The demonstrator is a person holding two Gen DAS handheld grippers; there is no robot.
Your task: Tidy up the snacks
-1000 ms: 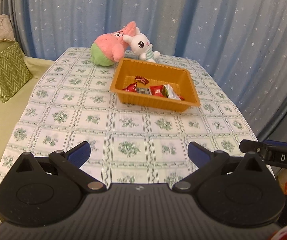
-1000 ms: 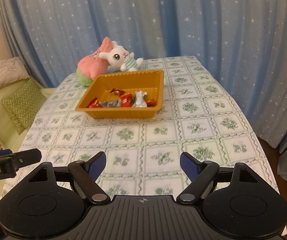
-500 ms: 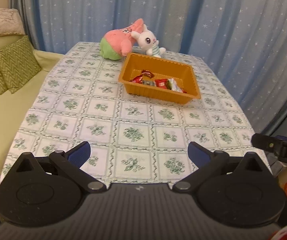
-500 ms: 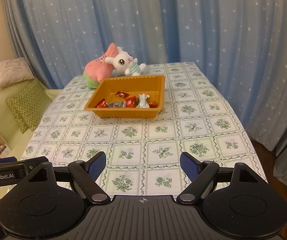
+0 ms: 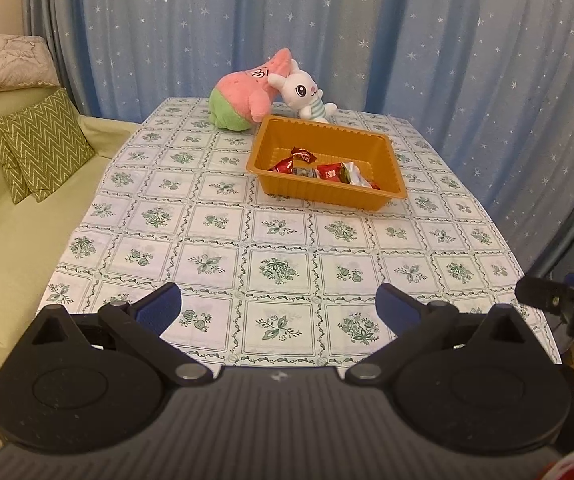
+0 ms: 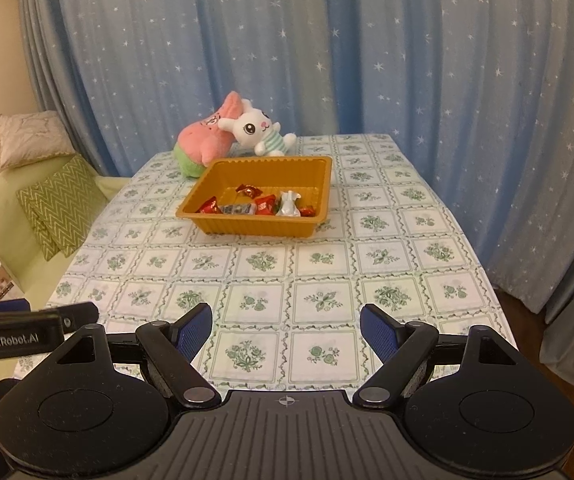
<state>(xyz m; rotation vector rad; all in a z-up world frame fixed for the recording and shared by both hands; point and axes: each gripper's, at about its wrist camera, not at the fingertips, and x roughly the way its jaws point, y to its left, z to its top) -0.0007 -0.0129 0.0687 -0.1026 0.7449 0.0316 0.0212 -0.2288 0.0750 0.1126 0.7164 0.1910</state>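
1. Orange tray [image 5: 329, 196] [image 6: 255, 227] (rectangular, ribbed walls) rests on the table [image 5: 279, 240] [image 6: 327, 264] toward its far end; the long axis runs across the table, slightly skewed in the left wrist view.
2. Wrapped snacks [image 5: 329, 171] [image 6: 265, 205] lie in a loose row along the tray's near wall, parallel to its long axis.
3. Left tongs [image 5: 278, 304]: spread wide, holding nothing, above the near table edge.
4. Right tongs [image 6: 285, 328]: likewise wide and empty.
5. Pink plush [image 5: 247, 94] [image 6: 205, 140] and white rabbit plush [image 5: 305, 94] [image 6: 257, 132] sit touching each other just behind the tray.
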